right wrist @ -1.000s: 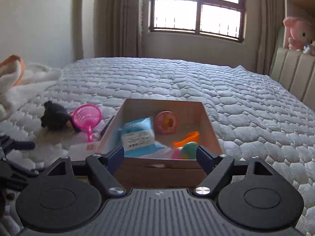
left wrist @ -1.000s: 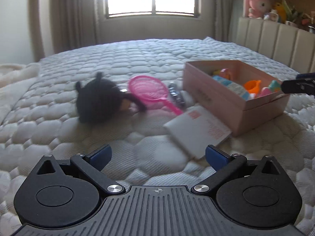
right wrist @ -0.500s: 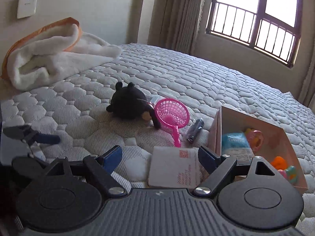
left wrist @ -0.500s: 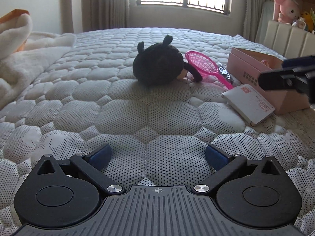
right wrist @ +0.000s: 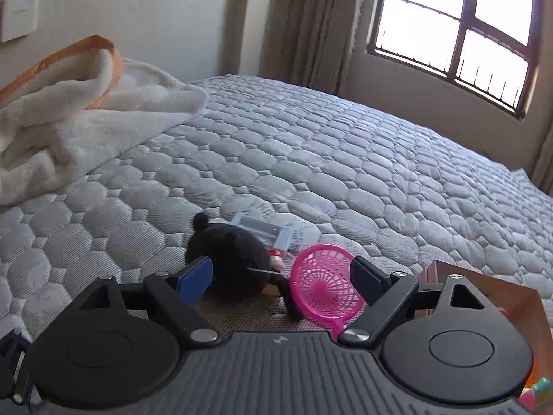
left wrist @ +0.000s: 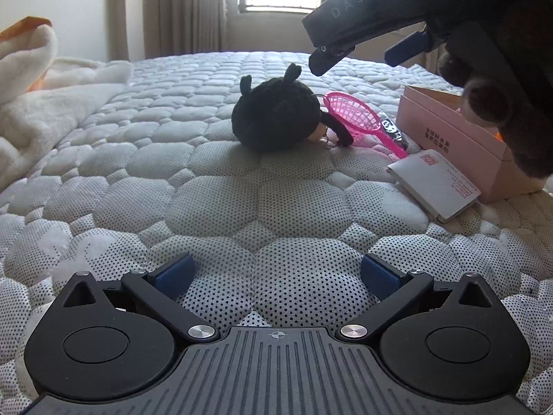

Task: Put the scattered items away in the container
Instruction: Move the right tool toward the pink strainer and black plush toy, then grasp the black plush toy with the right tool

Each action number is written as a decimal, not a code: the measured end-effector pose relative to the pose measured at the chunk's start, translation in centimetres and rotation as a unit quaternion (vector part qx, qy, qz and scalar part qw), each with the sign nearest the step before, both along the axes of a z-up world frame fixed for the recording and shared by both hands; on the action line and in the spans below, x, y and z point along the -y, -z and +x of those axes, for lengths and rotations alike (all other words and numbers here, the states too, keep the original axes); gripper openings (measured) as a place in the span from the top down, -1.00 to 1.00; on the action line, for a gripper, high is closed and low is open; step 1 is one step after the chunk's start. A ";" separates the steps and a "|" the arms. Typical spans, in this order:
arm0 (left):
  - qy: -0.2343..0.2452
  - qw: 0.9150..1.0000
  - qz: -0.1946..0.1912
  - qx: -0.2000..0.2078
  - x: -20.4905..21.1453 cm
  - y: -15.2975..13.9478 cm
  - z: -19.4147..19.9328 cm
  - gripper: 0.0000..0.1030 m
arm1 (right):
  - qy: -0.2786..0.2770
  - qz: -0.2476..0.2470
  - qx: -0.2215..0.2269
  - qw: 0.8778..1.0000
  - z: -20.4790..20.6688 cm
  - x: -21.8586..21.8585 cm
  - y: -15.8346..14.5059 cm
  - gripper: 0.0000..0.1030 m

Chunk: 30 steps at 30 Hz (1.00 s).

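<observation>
A black plush toy (left wrist: 276,121) (right wrist: 235,259) lies on the quilted bed, with a pink toy net (left wrist: 352,114) (right wrist: 321,283) right beside it. A dark wrapper (left wrist: 390,128) and a white booklet (left wrist: 435,183) lie in front of the pink box (left wrist: 449,131) (right wrist: 518,301), which holds several toys. My right gripper (right wrist: 281,273) (left wrist: 363,55) hovers above the plush and net; its jaws are closing slightly, wide apart, touching neither. My left gripper (left wrist: 276,273) stands open and empty, low over the quilt, short of the plush.
A white blanket with orange trim (left wrist: 41,97) (right wrist: 86,117) is heaped at the left edge of the bed. A clear plastic pack (right wrist: 273,231) lies just behind the plush. The quilt stretches toward the window (right wrist: 459,31).
My right gripper has swept left from over the box to above the plush and net. It now looms at the upper right of the left wrist view. The left gripper first swung left, then held.
</observation>
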<state>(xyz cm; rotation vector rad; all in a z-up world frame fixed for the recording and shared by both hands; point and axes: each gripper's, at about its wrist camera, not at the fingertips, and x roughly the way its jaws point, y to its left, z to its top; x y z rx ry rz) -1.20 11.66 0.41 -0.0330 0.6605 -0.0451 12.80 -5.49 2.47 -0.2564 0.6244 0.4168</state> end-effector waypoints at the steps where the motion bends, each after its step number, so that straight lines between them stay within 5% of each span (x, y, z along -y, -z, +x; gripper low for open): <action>1: 0.001 1.000 -0.006 0.002 -0.2 0.0 -0.1 -1.00 | 0.018 0.006 -0.013 1.000 1.2 0.3 0.1 -0.56; 8: 0.007 1.000 -0.024 0.007 -0.6 -0.1 -0.5 -1.00 | 0.117 0.083 -0.121 0.982 8.8 2.4 3.2 -0.64; 14: 0.007 1.000 -0.023 0.007 -0.6 0.0 -0.5 -1.00 | 0.116 0.034 -0.134 0.984 8.9 1.0 5.5 -0.59; 15: 0.007 1.000 -0.022 0.007 -0.6 0.0 -0.5 -1.00 | 0.111 0.026 -0.130 0.985 8.6 0.8 5.3 -0.37; 16: 0.007 1.000 -0.022 0.007 -0.6 0.0 -0.5 -1.00 | 0.104 0.021 -0.132 0.986 8.3 0.7 4.9 0.07; 18: 0.006 1.000 -0.022 0.005 -0.5 0.0 -0.4 -1.00 | 0.100 0.018 -0.142 0.985 7.8 1.0 4.1 0.42; 26: 0.004 1.000 -0.011 0.002 -0.4 0.1 -0.2 -1.00 | 0.081 0.004 -0.150 0.985 2.2 4.6 1.2 0.55; 30: 0.004 1.000 -0.013 0.002 -0.3 0.1 -0.2 -1.00 | 0.045 -0.044 -0.104 0.993 -1.0 4.6 0.4 0.55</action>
